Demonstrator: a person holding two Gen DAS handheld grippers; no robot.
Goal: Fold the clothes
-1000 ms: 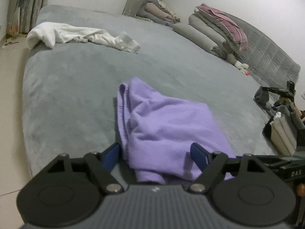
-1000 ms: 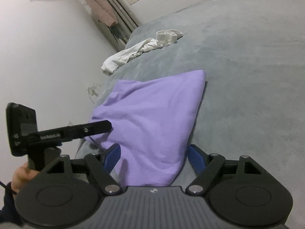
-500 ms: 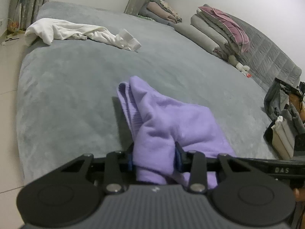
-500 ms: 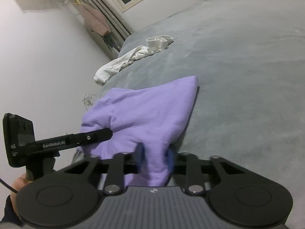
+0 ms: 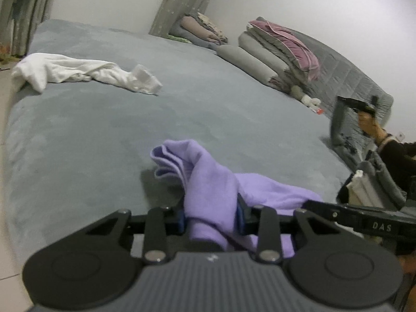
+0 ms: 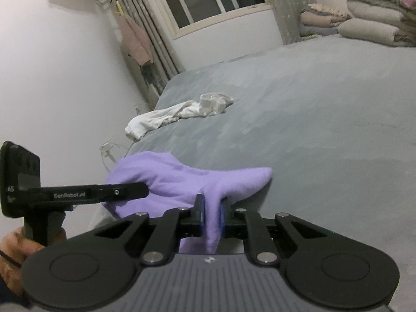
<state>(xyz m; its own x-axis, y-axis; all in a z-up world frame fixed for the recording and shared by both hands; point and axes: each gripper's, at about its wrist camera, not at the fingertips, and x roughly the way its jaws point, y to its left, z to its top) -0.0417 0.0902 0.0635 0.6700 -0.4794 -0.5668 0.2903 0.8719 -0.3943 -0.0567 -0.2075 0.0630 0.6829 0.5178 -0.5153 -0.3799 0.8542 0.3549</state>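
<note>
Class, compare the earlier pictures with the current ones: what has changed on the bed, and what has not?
Both grippers, open a second ago, have closed on the purple garment: the left gripper and right gripper each pinch a bunch of it, jaws closing further. Its near edge has lifted off the grey bed. The white garment and stacked bedding stayed put.
</note>
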